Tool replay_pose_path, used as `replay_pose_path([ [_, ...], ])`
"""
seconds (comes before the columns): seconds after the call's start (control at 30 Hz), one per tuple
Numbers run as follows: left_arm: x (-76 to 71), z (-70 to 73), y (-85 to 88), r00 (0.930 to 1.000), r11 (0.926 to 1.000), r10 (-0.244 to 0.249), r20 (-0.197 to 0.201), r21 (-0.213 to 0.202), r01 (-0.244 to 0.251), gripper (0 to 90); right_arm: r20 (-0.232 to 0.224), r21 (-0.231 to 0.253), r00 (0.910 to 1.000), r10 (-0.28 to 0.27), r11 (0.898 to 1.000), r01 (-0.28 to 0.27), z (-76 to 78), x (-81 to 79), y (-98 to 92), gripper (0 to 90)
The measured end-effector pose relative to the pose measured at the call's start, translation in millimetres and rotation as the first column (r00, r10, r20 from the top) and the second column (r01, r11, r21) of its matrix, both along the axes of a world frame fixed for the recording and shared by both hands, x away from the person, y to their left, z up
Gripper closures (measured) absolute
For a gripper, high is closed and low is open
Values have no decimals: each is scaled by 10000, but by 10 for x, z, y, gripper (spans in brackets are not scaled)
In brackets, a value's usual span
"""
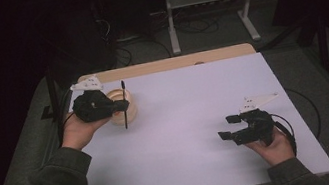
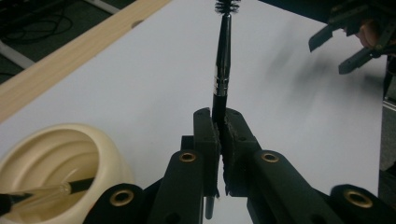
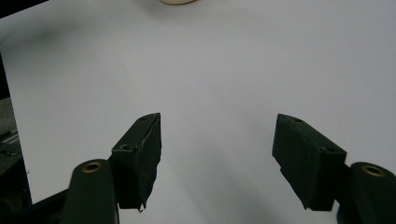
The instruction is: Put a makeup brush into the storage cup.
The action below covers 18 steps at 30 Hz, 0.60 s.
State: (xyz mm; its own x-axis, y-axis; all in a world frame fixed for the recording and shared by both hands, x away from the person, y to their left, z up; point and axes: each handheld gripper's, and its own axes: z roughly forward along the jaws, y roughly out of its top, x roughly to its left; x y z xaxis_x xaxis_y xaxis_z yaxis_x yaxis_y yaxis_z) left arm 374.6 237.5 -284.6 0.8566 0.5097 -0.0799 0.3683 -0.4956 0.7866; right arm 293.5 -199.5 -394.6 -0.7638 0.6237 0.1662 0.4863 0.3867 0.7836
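Black and slender, with a metal ferrule and a small bristle head, the brush (image 2: 222, 65) is pinched at its lower handle by the left tongs (image 2: 219, 133), whose jaws are pressed together on it. In the high view the brush (image 1: 124, 104) stands nearly upright over the near edge of the cream bowl (image 1: 122, 107), which rests at the far left of the white tabletop (image 1: 185, 134). The left tongs (image 1: 119, 106) are carried in the person's left hand (image 1: 75, 132). The right tongs (image 1: 226, 127) hover near the right edge of the tabletop, well apart from the bowl, jaws spread and empty. Risk: the grip lies low on a thin round handle, so the brush could pivot or slip between the pads if the hand tilts or swings quickly; a drop could strike the bowl rim or roll across the tabletop. The left gripper view shows a second implement (image 2: 44, 193), with a clear shaft and a dark tip, lying inside the bowl (image 2: 60, 154); the high view does not resolve it. The right gripper view confirms the open gap between the right tongs (image 3: 217, 149), with bare tabletop beyond.
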Motion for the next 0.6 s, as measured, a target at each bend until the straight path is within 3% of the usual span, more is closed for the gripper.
replay_pose_path([
  [0.43,260,124,-23,9990,9990,435,47,71,-436,856,85,157,10000,-49,9999,47,32,-16,-1,319],
  [0.6,352,154,4,9978,9977,667,44,-125,-667,856,161,111,9999,32,9999,-33,30,-7,6,319],
])
